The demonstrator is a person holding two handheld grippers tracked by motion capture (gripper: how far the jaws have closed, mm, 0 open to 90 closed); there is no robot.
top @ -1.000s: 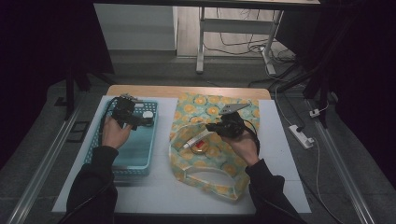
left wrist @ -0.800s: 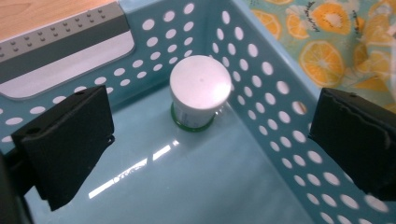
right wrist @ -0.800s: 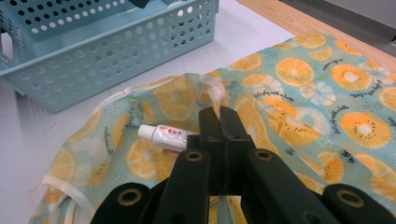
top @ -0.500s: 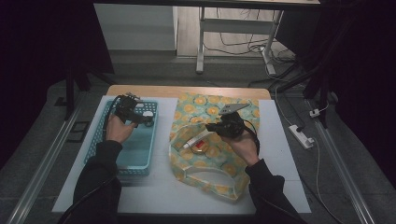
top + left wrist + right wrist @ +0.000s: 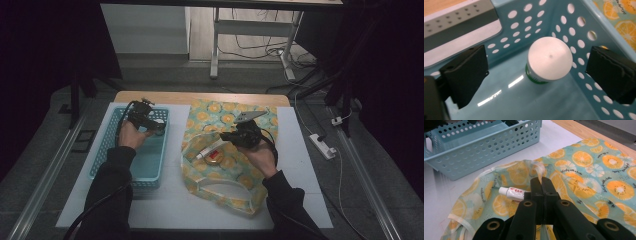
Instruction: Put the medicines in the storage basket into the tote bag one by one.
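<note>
Inside the basket (image 5: 584,27), a white-capped jar (image 5: 549,61) stands upright between the left gripper's (image 5: 536,75) spread jaws; the right gripper (image 5: 541,182) pinches the bag's rim (image 5: 534,167)

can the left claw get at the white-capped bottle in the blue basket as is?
Probably yes. The left claw hangs open right above the bottle, jaws either side; only the basket wall sits close.

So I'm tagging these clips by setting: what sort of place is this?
Probably a lab or workshop recording bench, not a home: a white table boxed in by dark curtains, cables and a power strip on the floor, a metal frame behind.
</note>
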